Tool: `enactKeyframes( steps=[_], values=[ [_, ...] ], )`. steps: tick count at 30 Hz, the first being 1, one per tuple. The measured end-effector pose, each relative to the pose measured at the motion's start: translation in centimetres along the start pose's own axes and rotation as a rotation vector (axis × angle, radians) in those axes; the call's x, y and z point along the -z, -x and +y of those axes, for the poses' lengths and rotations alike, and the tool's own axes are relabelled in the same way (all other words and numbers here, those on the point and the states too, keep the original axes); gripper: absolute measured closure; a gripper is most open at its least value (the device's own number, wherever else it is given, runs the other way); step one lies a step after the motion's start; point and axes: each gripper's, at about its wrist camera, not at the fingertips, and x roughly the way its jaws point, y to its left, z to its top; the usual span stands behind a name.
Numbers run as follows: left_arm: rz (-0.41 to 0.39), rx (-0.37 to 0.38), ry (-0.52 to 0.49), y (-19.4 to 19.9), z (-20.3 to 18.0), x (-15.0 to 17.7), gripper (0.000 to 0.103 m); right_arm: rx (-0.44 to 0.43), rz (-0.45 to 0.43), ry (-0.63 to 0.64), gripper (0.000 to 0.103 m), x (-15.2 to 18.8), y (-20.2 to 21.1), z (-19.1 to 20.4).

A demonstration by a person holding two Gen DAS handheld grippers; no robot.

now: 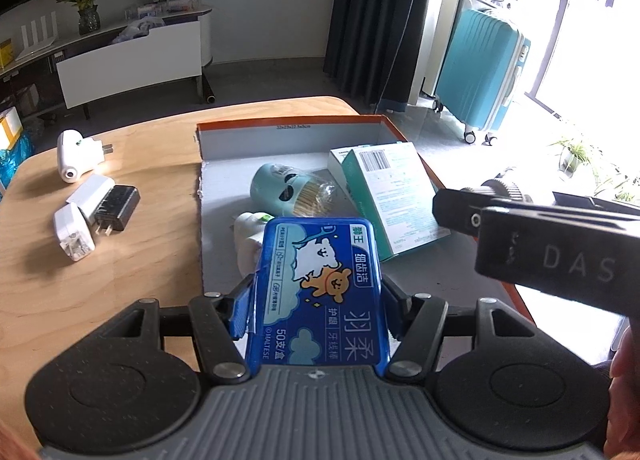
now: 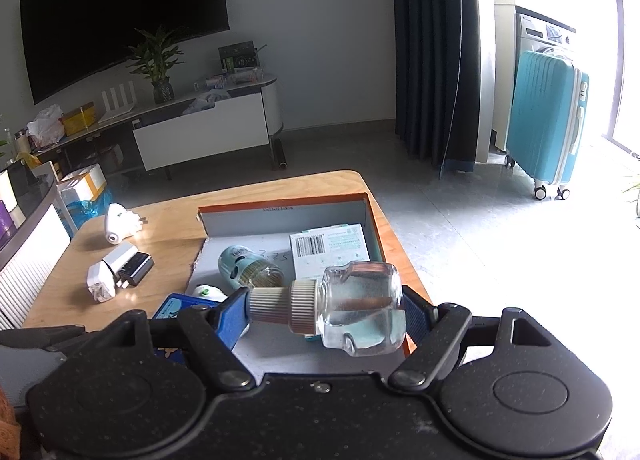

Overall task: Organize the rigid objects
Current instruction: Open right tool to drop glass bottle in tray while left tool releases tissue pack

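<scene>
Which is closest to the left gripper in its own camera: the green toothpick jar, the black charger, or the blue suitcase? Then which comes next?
Measured from the left gripper:
1. Green toothpick jar, lying inside the box just ahead.
2. Black charger, out on the table to the left.
3. Blue suitcase, on the floor far right.

Daylight pours in from the window at the right, blown out to pure white in both views. It casts soft shadows leftward across the worktop [image 1: 120, 260] (warm glare beside the chargers). Fisheye distortion bends the edges; the television wall stays dim, and focus is fairly sharp.
</scene>
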Motion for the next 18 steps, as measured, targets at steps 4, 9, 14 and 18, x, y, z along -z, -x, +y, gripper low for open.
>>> enactKeyframes(
  steps=[4, 9, 14, 18],
  values=[
    [0.010, 0.004, -0.006, -0.4, -0.3, 0.0, 0.040, 0.007, 0.009, -0.003, 0.011, -0.1, -0.5, -0.1],
    [0.025, 0.011, -0.011, -1.0, -0.5, 0.1, 0.040, 0.014, 0.022, -0.007, 0.011, 0.0, -1.4, -0.2],
    [0.033, 0.015, -0.017, -1.4, -0.7, 0.0, 0.040, 0.018, 0.022, -0.024, 0.011, 0.1, -2.0, -0.6],
    [0.037, 0.017, -0.021, -1.7, -0.9, -0.1, 0.040, 0.028, -0.009, -0.043, 0.011, -0.2, -1.6, -1.2]
  ],
)
